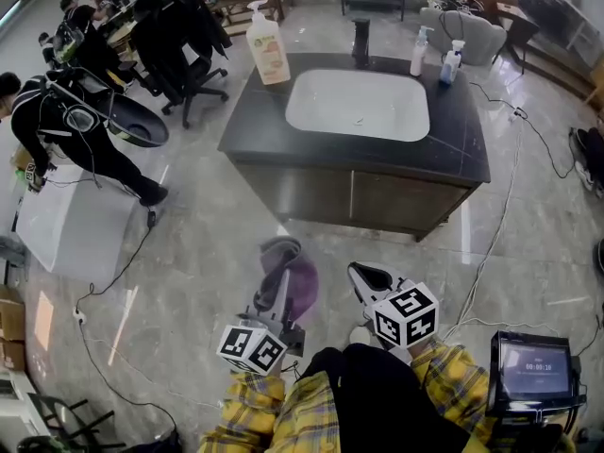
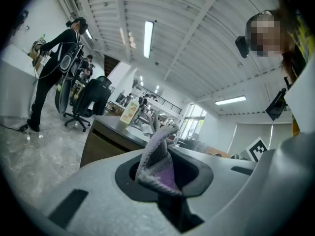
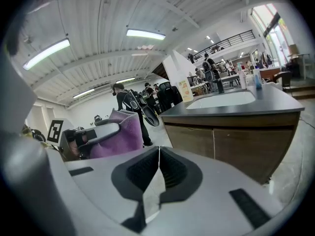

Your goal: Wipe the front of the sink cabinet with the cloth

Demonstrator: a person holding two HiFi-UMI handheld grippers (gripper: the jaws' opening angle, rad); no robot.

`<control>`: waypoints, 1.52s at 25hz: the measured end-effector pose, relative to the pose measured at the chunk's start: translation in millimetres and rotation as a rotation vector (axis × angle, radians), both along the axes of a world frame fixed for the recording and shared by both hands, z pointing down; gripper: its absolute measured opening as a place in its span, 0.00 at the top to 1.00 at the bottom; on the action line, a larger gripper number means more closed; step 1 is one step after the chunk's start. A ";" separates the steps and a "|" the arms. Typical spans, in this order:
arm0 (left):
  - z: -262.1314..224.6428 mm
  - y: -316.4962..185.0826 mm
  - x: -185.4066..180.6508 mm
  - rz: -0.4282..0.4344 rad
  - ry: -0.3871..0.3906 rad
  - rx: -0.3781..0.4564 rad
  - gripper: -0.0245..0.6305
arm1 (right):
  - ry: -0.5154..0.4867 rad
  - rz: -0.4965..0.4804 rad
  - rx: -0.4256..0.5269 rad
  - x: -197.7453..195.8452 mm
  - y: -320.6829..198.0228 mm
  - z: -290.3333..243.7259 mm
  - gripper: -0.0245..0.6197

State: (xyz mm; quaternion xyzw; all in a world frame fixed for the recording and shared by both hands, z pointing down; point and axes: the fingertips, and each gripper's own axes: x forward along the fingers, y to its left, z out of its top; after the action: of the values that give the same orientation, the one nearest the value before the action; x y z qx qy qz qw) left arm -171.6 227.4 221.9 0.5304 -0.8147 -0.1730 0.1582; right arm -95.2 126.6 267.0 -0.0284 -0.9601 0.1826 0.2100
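Closest to the head camera: yellow checked sleeves (image 1: 283, 413) at the bottom edge, with a grey two-jaw gripper ahead of each

Left gripper (image 1: 280, 289) clenched on a purple-and-grey fleecy cloth (image 1: 294, 274). In the left gripper view, jaws pinched on a fold of it, the rest standing up from the dark pads as a crumpled peak (image 2: 158, 157)

Right gripper (image 1: 367, 278) just beside it, closed and empty. In the right gripper view, ribbed black pads (image 3: 172, 173) pressed together along a thin seam, nothing between them; the cloth and left gripper visible off to one side

Cloth held over the grey marbled floor (image 1: 198, 253), between the person and the brown wood-fronted sink cabinet (image 1: 349, 198), clear of its two doors, not touching

On the cabinet: dark stone top (image 1: 462, 149) with a white rectangular basin (image 1: 359, 104) sunk into it. Cream pump bottle with orange label (image 1: 267, 50) at the far left corner, black tap (image 1: 361, 41) behind the basin, two small white bottles (image 1: 418, 53) near the far right corner

White cable (image 1: 495, 234) trailing across the floor past the cabinet's right side. Small black screen (image 1: 533, 371) at lower right, near the right sleeve

Well to the left: a person in black (image 1: 57, 130) bent over a white box, and a black office chair (image 1: 184, 41) beyond
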 end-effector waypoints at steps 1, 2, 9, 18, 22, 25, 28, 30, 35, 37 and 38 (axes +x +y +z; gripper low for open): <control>0.7 -2.7 -1.0 -0.001 -0.001 -0.003 0.89 | 0.001 0.002 -0.001 -1.1 -2.6 1.1 0.95; 1.9 -4.8 -2.0 -0.002 -0.001 -0.007 0.89 | 0.002 0.004 -0.003 -1.8 -4.5 2.3 0.95; 3.7 -17.9 -21.0 0.026 -0.012 -0.012 0.89 | 0.006 0.038 0.002 -13.6 -14.2 0.8 0.95; 6.5 -13.6 -63.1 0.128 -0.015 -0.037 0.89 | 0.023 0.124 -0.003 -54.0 -4.6 -1.0 0.95; 11.1 -3.0 -86.8 0.145 -0.009 -0.041 0.89 | 0.035 0.149 -0.003 -70.7 6.8 1.8 0.95; 14.6 3.4 -99.5 0.169 -0.001 -0.042 0.89 | 0.050 0.178 -0.001 -79.3 12.8 4.9 0.95; 16.7 8.2 -111.5 0.197 0.001 -0.047 0.89 | 0.055 0.208 -0.004 -89.0 19.1 6.9 0.95; 18.8 11.0 -118.4 0.218 0.002 -0.054 0.89 | 0.058 0.226 -0.006 -95.3 24.0 8.8 0.95; 27.8 15.7 -133.5 0.277 0.000 -0.072 0.89 | 0.067 0.258 -0.004 -110.8 38.2 18.0 0.95; 35.9 19.0 -138.8 0.293 0.002 -0.083 0.89 | 0.072 0.266 0.001 -114.0 45.2 21.8 0.95; 40.5 20.7 -140.6 0.297 0.005 -0.088 0.89 | 0.077 0.272 0.004 -113.9 48.1 23.4 0.95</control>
State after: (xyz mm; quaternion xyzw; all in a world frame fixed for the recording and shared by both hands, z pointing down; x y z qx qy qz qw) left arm -312.2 248.1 262.4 0.6372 -0.7336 -0.1132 0.2073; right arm -209.1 174.7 290.4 0.1093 -0.9467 0.2082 0.2200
